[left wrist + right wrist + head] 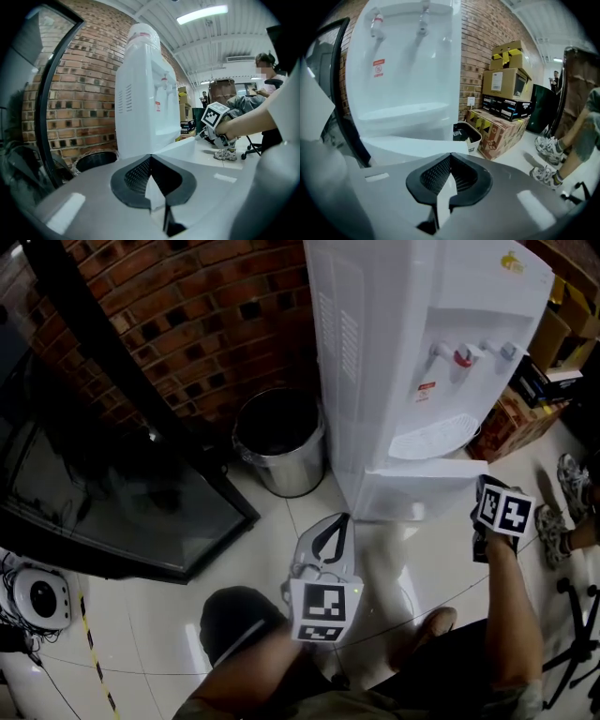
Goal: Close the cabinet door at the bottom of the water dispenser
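at the foot of the white water dispenser (412,334), the cabinet door (422,491) stands swung out from the body. its top edge runs across the head view, from the dispenser's lower left corner toward the right. the right gripper (485,491) sits at that right-hand end, just beside the door's outer edge. whether it touches cannot be told. its jaws are pressed together with nothing between them. the left gripper (337,529) hangs lower in that view, near the door's left end but apart from it, jaws likewise together and empty.

the right hand looks the better placed. the dispenser front lies beyond the door from it, so a closing push would, i judge, run from that gripper toward the body, across the door's long edge.

no view shows the hinge side, the cabinet's inside or any latch. the door's lower edge is hard to separate from the pale floor tiles (281,549).
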